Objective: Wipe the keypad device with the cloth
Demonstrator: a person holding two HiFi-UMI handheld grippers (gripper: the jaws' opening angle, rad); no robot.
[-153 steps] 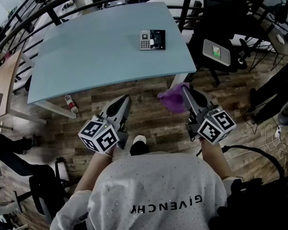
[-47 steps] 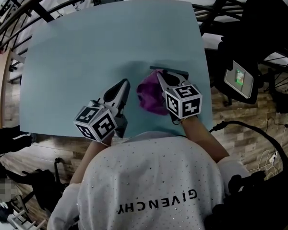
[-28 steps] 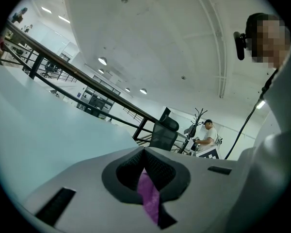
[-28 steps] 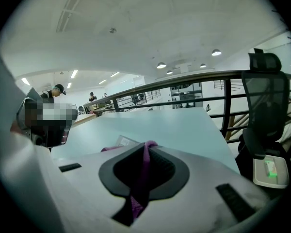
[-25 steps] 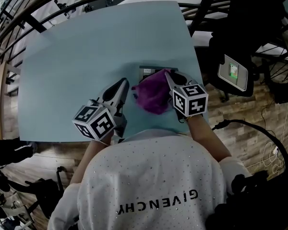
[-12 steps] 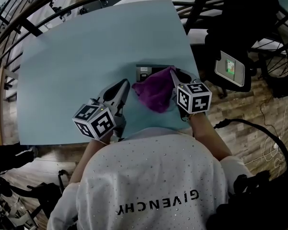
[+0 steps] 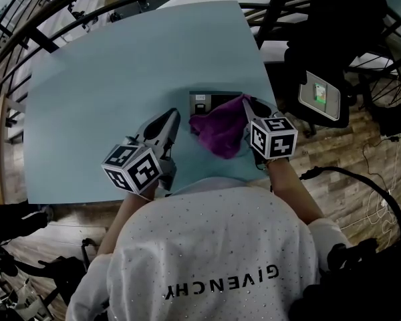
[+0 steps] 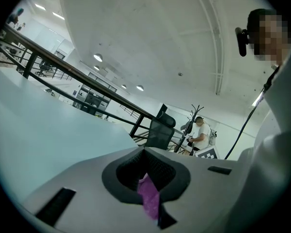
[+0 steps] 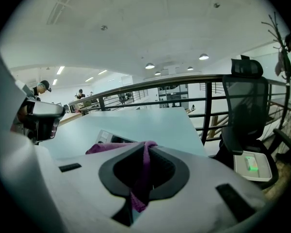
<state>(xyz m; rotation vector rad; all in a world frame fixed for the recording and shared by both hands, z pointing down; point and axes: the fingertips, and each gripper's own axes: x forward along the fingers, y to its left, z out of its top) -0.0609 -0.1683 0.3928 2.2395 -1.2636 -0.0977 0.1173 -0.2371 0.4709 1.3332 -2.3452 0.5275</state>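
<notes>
The keypad device (image 7: 200, 101) lies on the light blue table (image 7: 107, 65), and only its left end shows from under the purple cloth (image 7: 218, 130). My right gripper (image 7: 243, 101) is shut on the cloth's top edge, just over the device's right part. In the right gripper view the cloth (image 9: 144, 171) runs down between the closed jaws, with the device (image 9: 106, 137) beyond. My left gripper (image 7: 175, 115) hovers left of the cloth, apart from it, jaws shut. A purple sliver (image 8: 148, 202) shows in their slit.
The table's right edge runs close beside my right gripper. Beyond it stands a black office chair (image 7: 321, 59) with a small white box (image 7: 319, 93) on its seat. Black railings (image 7: 87, 5) border the table's far side. Wooden floor lies below.
The person walked up to the table and brought the cloth over the device. In the last half second the right gripper slid slightly right with the cloth. The left gripper held still.
</notes>
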